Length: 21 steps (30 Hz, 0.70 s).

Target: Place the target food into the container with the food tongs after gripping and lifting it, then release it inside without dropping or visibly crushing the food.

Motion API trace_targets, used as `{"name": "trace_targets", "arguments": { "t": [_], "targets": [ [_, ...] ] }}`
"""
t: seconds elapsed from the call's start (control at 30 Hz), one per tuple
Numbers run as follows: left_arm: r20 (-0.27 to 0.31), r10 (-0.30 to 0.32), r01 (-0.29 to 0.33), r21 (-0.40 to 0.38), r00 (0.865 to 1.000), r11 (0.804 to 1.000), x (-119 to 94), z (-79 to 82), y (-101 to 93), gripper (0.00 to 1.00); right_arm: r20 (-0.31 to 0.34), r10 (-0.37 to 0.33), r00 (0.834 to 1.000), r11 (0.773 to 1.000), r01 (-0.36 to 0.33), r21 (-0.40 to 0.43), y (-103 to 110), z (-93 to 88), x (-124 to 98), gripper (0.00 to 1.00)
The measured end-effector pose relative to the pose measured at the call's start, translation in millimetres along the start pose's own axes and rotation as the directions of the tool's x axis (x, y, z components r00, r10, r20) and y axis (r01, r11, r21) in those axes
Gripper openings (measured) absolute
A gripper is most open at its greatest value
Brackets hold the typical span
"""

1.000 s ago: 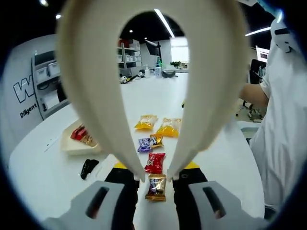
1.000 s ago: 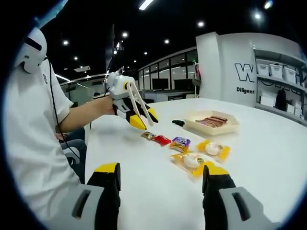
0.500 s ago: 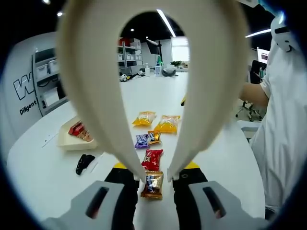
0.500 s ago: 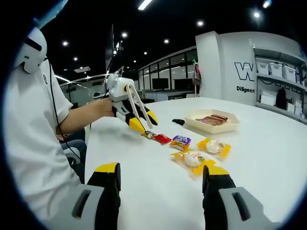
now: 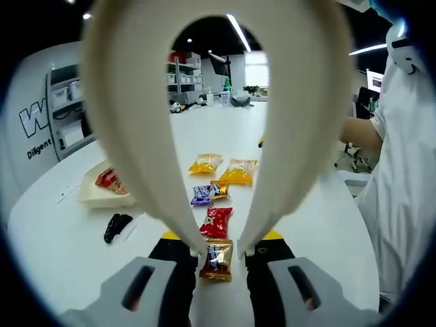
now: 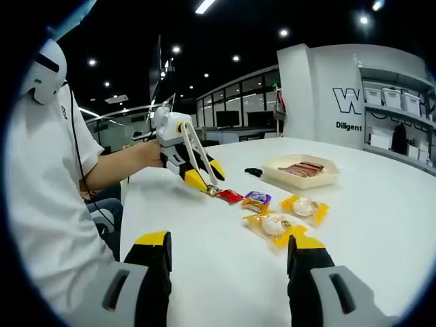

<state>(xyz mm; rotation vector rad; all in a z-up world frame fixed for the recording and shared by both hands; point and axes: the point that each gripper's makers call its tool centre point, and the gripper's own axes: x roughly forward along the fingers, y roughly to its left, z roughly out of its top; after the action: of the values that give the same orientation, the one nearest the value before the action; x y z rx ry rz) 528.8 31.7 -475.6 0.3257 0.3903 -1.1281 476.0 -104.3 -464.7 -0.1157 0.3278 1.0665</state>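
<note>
My left gripper (image 5: 221,236) is shut on cream food tongs (image 5: 136,136), whose two arms arch up through the left gripper view. The tong tips stand apart on either side of a brown-gold wrapped candy (image 5: 218,260) on the white table (image 5: 61,266). In the right gripper view the same left gripper (image 6: 204,172) is held by a person's hand, and the tongs (image 6: 197,157) reach down to that candy (image 6: 212,191). A beige tray (image 5: 92,194) with red-brown food lies at the left. My right gripper (image 6: 230,246) is open and holds nothing.
Beyond the brown candy lie a red candy (image 5: 216,222), a purple one (image 5: 201,196) and two yellow packets (image 5: 204,163) (image 5: 238,172). A small black object (image 5: 116,226) lies near the tray (image 6: 303,178). A person in white sits at the table's edge (image 6: 48,204).
The left gripper and tongs have come down and forward, so the tong tips now reach the brown-gold candy. The right gripper has stayed still.
</note>
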Motion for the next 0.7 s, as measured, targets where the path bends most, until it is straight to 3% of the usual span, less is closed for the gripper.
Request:
{"name": "trace_targets", "arguments": {
  "t": [0.7],
  "targets": [
    [-0.010,-0.004,0.004,-0.028,1.000,1.000,3.6,-11.0,1.8,0.24,0.007,-0.003,1.000,1.000,0.003,-0.001,-0.9,0.7,0.9,0.66]
  ]
}}
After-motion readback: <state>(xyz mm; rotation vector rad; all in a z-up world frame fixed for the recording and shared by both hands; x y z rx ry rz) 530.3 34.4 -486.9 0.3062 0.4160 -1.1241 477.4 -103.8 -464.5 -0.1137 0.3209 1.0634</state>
